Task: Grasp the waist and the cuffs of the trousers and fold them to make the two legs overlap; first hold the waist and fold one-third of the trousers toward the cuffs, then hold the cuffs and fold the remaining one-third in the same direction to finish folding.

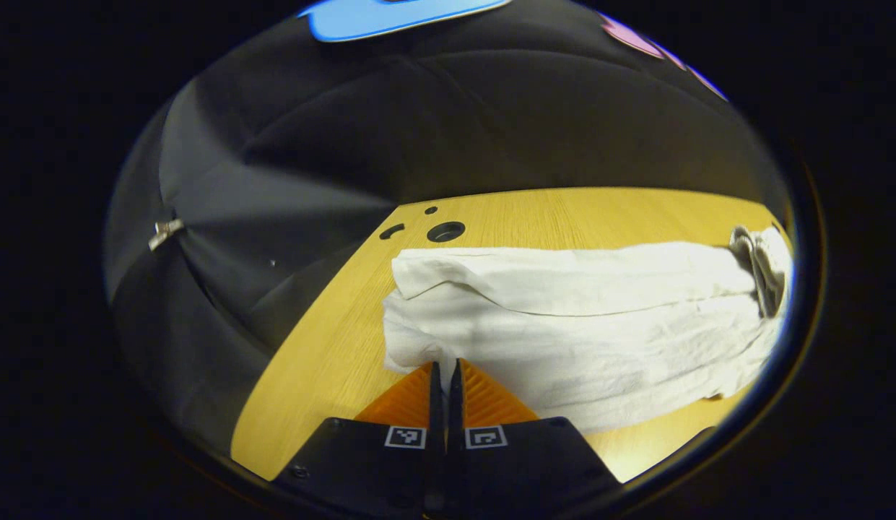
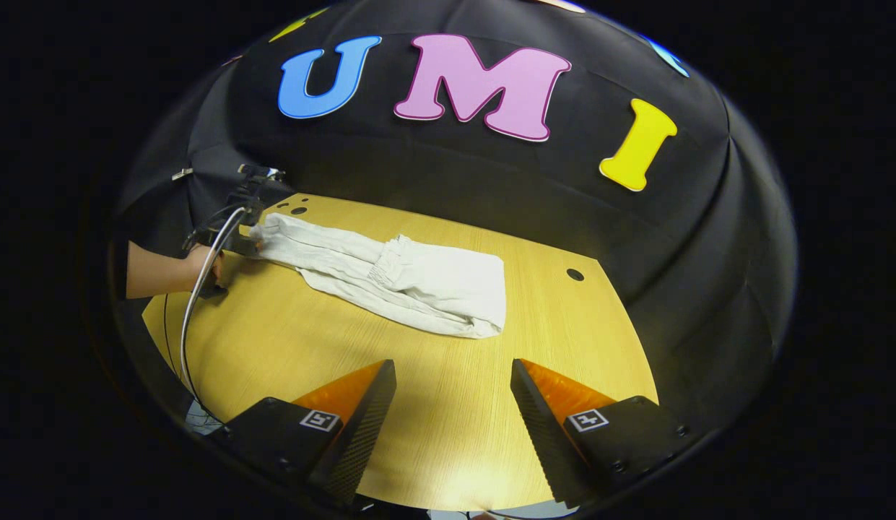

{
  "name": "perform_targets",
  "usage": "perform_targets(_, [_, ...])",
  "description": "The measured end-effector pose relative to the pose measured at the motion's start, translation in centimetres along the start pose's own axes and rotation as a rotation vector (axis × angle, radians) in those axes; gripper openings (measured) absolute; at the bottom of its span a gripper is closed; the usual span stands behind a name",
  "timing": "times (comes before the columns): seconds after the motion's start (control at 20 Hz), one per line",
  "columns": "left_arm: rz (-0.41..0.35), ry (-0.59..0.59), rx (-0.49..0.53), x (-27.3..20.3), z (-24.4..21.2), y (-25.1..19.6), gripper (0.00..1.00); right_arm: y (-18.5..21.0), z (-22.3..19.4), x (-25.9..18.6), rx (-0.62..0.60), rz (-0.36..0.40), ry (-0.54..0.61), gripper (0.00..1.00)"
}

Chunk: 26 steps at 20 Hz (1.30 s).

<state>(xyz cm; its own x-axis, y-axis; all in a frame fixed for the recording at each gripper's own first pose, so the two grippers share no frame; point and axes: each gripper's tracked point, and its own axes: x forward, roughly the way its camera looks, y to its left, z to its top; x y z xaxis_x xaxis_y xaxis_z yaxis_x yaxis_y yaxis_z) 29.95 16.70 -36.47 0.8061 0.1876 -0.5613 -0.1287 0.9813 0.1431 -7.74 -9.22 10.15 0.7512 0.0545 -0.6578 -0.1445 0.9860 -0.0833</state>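
Item: white trousers (image 2: 390,278), lying flat on my yellow wood table (image 2: 448,433), legs laid one over the other, waist end already folded over toward the cuffs so the elastic band sits mid-length; in the right gripper view they run from far left to centre, the folded end nearest the middle of the table. Item: left gripper (image 1: 445,365), fingers drawn almost together with only a thin slit between them, a bit of the cuff edge of the trousers (image 1: 563,318) pinched in that slit, the cloth stretching away to the right toward the bunched waistband. In the right gripper view I see the same gripper (image 2: 249,242) far off at the cuff end, a hand (image 2: 202,267) behind it and a cable (image 2: 202,289) trailing down off the table's near left edge. Item: right gripper (image 2: 453,379), fingers spread wide, nothing between them, hovering over bare table near to me and apart from the trousers. Item: round holes in the tabletop, one (image 2: 575,274) just right of the folded end, several (image 1: 445,231) near the far left corner beside the cuffs
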Motion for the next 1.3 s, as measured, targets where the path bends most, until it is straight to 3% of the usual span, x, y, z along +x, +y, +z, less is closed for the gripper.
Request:
perform_targets(0.2, [-0.001, -0.037, -0.003, -1.6, 1.7, 0.3, 0.05, -0.9, 0.0, -0.3, 0.016, -0.014, -0.013, 0.98])
perform_targets(0.6, [-0.07, -0.193, 0.036, -7.0, 10.9, -3.5, 0.05, -3.7, -0.5, -1.4, 0.089, -0.055, -0.036, 0.98])
perform_targets(0.9, [-0.189, -0.312, 0.163, -13.6, 17.1, -11.4, 0.05, -6.9, -1.0, -2.1, 0.156, -0.094, -0.059, 0.98])
perform_targets(1.05, [-0.24, -0.345, 0.207, -16.0, 19.8, -17.5, 0.05, -9.2, -0.4, -2.3, 0.183, -0.131, -0.093, 0.98])
perform_targets(1.3, [-0.333, -0.375, 0.308, -20.8, 20.9, -25.6, 0.05, -11.3, -0.5, -2.7, 0.195, -0.133, -0.126, 0.98])
